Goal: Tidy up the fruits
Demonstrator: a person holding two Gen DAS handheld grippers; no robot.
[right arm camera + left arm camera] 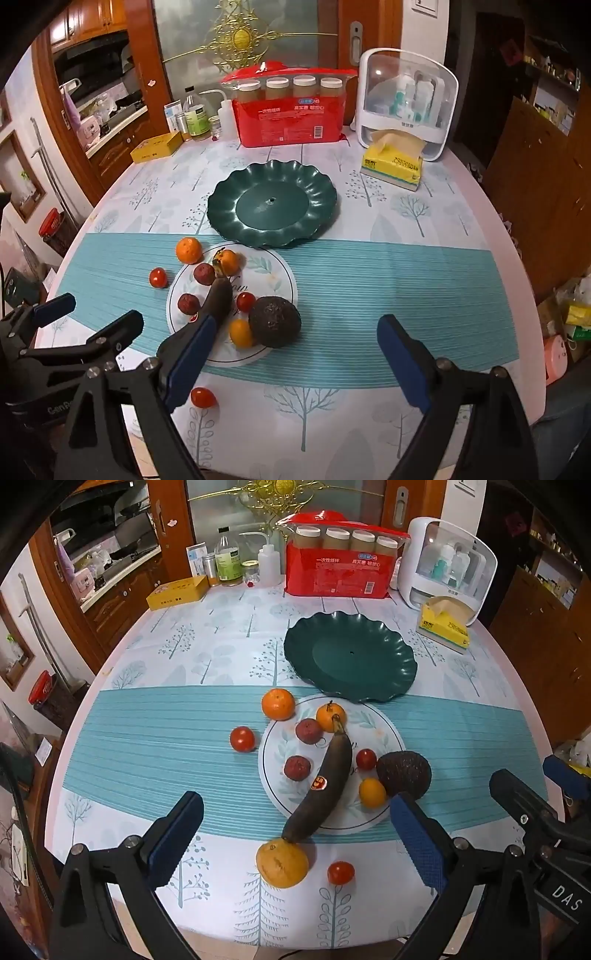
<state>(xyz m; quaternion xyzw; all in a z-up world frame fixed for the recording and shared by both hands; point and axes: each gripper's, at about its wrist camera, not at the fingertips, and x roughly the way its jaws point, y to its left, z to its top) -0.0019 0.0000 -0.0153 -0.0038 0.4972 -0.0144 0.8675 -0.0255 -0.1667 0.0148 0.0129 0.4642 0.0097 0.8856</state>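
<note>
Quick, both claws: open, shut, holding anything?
Left claw: open, holding nothing, above the banana.
Right claw: open, holding nothing.

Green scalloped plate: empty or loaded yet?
Empty. The green scalloped plate shows bare base and rim in both views; all fruit sits nearer the cameras, around the white plate.

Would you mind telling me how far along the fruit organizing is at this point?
Nothing looks sorted yet: the green dish is empty. Both the left gripper and right gripper hang open, holding nothing. The banana, avocado and small fruits remain on or around the white plate, all left to move.
</note>
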